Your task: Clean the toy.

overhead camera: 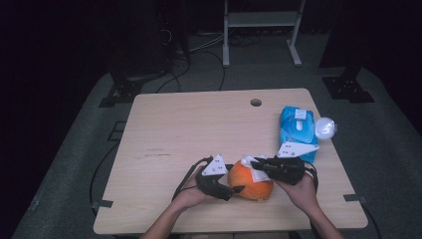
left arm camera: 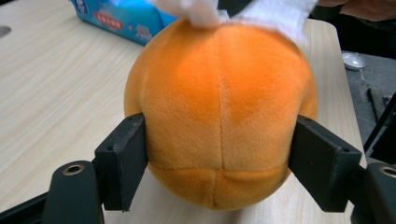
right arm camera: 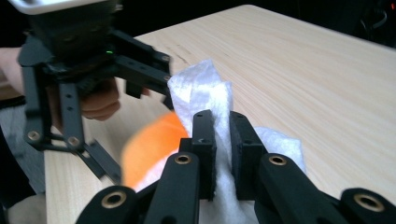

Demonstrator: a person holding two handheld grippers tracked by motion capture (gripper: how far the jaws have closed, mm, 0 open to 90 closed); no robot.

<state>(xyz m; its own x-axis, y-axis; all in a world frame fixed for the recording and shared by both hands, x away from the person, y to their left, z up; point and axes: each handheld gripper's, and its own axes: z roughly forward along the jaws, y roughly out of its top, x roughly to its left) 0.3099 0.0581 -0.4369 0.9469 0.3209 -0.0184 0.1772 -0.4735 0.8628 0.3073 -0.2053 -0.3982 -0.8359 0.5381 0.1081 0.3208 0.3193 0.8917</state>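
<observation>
Orange plush ball (left arm camera: 219, 112): on table (overhead camera: 189, 129), clamped between left gripper (left arm camera: 219, 172) jaws; white wipe (right arm camera: 210, 93) on top, pinched by narrow-closed right gripper (right arm camera: 222, 140). Blue wipe pack (overhead camera: 297, 130) nearby.

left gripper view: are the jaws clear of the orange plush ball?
No, both black jaws of the left gripper press against the sides of the orange plush ball, one on each flank.
</observation>
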